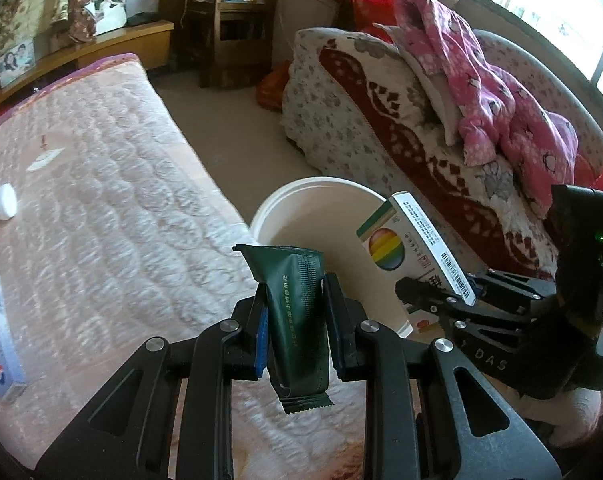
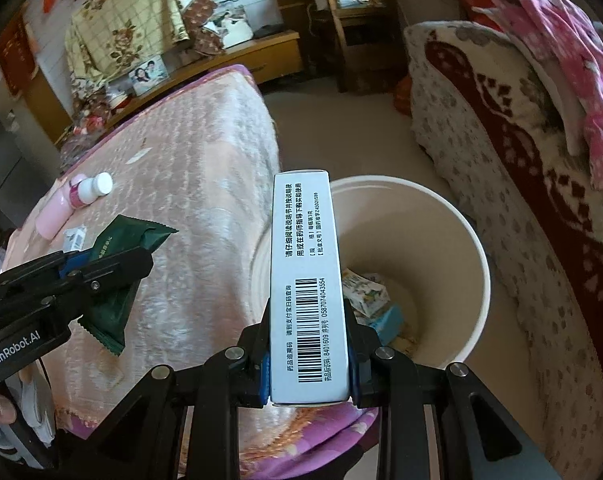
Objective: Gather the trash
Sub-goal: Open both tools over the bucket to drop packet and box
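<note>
My left gripper (image 1: 297, 320) is shut on a dark green foil packet (image 1: 297, 312), held upright over the edge of the pink quilted bed (image 1: 101, 200), just short of the cream bin (image 1: 301, 216). The same left gripper (image 2: 113, 268) and green packet (image 2: 117, 280) show at the left of the right wrist view. My right gripper (image 2: 307, 354) is shut on a white medicine box (image 2: 307, 280) with a barcode, held at the near rim of the bin (image 2: 473, 240). In the left wrist view the medicine box (image 1: 413, 248) shows a rainbow circle.
The bin holds several wrappers (image 2: 373, 300) at its bottom. On the bed lie a white bottle (image 2: 95, 188), a pink bottle (image 2: 53, 212), a small white item (image 2: 74, 238) and a blue-and-white box (image 1: 1, 340). A blanket-covered sofa (image 1: 381, 112) with pink clothes (image 1: 501, 100) flanks the bin.
</note>
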The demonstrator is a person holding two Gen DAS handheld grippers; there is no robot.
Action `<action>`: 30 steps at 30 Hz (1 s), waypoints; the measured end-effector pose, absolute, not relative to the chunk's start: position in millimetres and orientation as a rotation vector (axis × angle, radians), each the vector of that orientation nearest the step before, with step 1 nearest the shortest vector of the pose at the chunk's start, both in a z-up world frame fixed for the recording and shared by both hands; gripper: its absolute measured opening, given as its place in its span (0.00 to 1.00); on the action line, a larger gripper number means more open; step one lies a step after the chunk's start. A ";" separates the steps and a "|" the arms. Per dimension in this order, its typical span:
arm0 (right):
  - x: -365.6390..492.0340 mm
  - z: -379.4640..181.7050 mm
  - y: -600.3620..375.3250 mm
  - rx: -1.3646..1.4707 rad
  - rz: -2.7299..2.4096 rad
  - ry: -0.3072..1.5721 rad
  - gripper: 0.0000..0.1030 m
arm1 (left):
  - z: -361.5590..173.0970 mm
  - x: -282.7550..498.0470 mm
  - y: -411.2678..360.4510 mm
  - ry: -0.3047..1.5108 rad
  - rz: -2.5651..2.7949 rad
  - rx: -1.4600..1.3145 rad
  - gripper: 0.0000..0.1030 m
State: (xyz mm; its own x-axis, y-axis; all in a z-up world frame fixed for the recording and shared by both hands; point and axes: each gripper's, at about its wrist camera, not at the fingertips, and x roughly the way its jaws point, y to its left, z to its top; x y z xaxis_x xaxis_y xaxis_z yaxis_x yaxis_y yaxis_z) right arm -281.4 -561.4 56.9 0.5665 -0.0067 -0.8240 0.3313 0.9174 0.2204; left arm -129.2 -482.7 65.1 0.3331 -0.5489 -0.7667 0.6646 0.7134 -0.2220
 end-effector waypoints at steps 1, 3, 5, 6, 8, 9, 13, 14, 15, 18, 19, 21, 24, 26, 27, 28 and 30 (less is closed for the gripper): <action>-281.9 54.9 -564.1 0.379 -0.208 0.955 0.25 | 62.7 -129.2 -487.2 0.945 -0.799 0.141 0.21; -283.0 50.8 -568.7 0.392 -0.218 0.961 0.25 | 58.6 -128.2 -494.2 0.953 -0.802 0.141 0.21; -284.0 46.9 -572.6 0.401 -0.227 0.967 0.25 | 54.9 -127.3 -499.8 0.959 -0.805 0.142 0.21; -284.3 45.1 -574.4 0.404 -0.230 0.970 0.25 | 53.6 -126.9 -501.3 0.961 -0.806 0.142 0.21; -285.1 40.8 -577.8 0.409 -0.238 0.977 0.25 | 49.8 -125.9 -506.4 0.969 -0.808 0.143 0.21; -285.3 39.0 -579.1 0.410 -0.242 0.980 0.25 | 48.4 -125.7 -508.8 0.970 -0.808 0.145 0.21; -285.3 31.8 -584.8 0.421 -0.261 0.990 0.25 | 44.7 -124.8 -515.4 0.971 -0.818 0.150 0.21; -285.3 30.5 -585.8 0.423 -0.267 0.992 0.25 | 44.1 -124.5 -516.6 0.972 -0.822 0.148 0.21; -284.4 29.2 -587.1 0.425 -0.273 0.992 0.25 | 43.6 -124.0 -517.4 0.973 -0.826 0.144 0.22; -283.5 26.4 -590.8 0.426 -0.299 0.997 0.34 | 42.3 -122.9 -517.5 0.975 -0.837 0.132 0.23; -283.5 26.0 -591.6 0.424 -0.304 0.999 0.36 | 41.9 -122.9 -517.4 0.973 -0.840 0.132 0.24; -283.6 25.6 -591.7 0.420 -0.305 1.001 0.37 | 41.1 -123.3 -516.8 0.974 -0.843 0.130 0.37; -284.6 25.2 -591.5 0.421 -0.306 1.002 0.38 | 40.0 -122.4 -514.8 0.982 -0.844 0.118 0.44; -285.4 25.8 -591.6 0.426 -0.305 1.002 0.38 | 39.8 -122.7 -512.1 0.986 -0.844 0.113 0.44; -286.0 26.5 -591.6 0.427 -0.305 1.001 0.38 | 40.0 -123.3 -510.7 0.986 -0.843 0.114 0.44; -286.5 27.4 -591.4 0.426 -0.306 1.000 0.39 | 40.4 -123.8 -509.3 0.985 -0.841 0.115 0.45; -286.7 29.6 -589.4 0.423 -0.306 0.997 0.39 | 41.9 -125.3 -505.9 0.981 -0.838 0.116 0.45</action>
